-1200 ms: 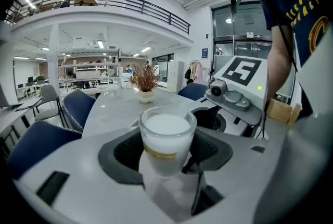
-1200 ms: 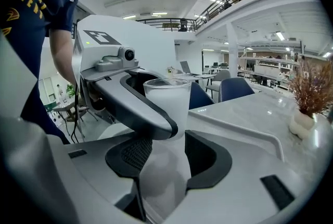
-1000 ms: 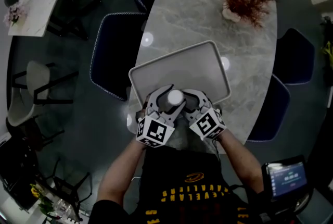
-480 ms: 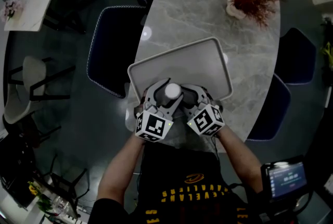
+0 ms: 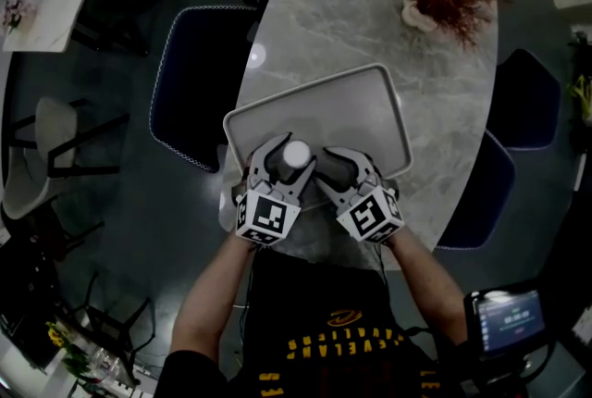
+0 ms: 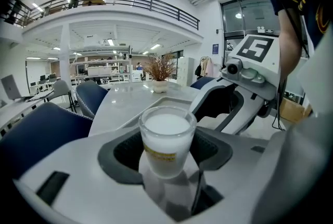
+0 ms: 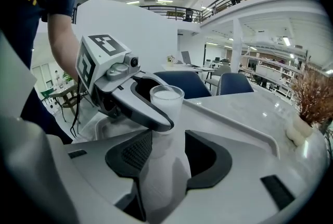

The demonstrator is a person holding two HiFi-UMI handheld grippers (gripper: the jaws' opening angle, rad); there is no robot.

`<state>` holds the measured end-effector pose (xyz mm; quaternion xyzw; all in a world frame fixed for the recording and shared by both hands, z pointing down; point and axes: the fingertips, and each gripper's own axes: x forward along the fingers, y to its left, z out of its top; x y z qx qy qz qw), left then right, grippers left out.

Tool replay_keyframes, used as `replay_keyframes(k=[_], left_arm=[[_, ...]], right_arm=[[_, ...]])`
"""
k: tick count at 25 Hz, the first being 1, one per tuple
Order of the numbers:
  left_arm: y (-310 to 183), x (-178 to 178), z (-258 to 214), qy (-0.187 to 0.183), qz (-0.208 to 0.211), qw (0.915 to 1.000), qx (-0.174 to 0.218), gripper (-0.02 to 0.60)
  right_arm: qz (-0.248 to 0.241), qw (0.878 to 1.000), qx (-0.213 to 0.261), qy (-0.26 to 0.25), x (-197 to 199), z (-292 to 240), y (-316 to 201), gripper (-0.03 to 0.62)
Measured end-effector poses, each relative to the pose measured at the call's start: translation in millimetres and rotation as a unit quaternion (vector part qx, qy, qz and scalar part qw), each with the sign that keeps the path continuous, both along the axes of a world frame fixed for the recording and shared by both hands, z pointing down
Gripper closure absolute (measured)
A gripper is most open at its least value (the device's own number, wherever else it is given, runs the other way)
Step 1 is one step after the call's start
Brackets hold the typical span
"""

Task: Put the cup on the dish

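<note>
While gripped, cup [image 6: 167,142] looks frosted (cylindrical).

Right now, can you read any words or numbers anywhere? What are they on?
None can be read for sure.
Cup: yellow label, too blurred.
Shirt: yellow letters, upside down, too blurred.
Screen: print too small.
Left cube, right cube: square patterns, no words.

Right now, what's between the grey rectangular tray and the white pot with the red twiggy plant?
Nothing. The head view shows only bare marble tabletop between the grey rectangular tray and the white pot of red twigs.
</note>
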<state>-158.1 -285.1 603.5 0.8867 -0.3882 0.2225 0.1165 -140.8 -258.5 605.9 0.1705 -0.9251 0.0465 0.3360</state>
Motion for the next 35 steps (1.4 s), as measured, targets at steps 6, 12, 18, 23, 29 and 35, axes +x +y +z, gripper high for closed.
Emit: replay_keyframes(k=[6,12,18,23,29,35], left_arm=[[2,-1,9,-0.003,-0.005,1.0000,-0.005,0.321],[5,-3,16,-0.003,-0.013,0.9999,-0.010,0.321],[5,-4,18,-0.005,-0.019,0.9998,-0.011,0.321],[4,-4,20,-0.003,-0.023,0.9996,-0.017,0.321],[6,-6,20,0.001,-0.027,0.9994,-0.022,0.319],[9,-9,21,0.000,-0.030,0.9992,-0.027,0.319]], right_arm=[[0.013,1.000,-0.006,-0.006,4,-2,-2,0.410],[0.039,0.999,-0.022,-0.021,8,-4,-6,0.410],[0.051,0.998,-0.027,-0.026,10,-6,-9,0.410],[0.050,0.998,-0.027,-0.029,8,-7,-9,0.410],[0.049,0.998,-0.025,-0.031,6,-10,-7,0.410],[0.053,0.998,-0.027,-0.035,6,-14,-3,0.410]])
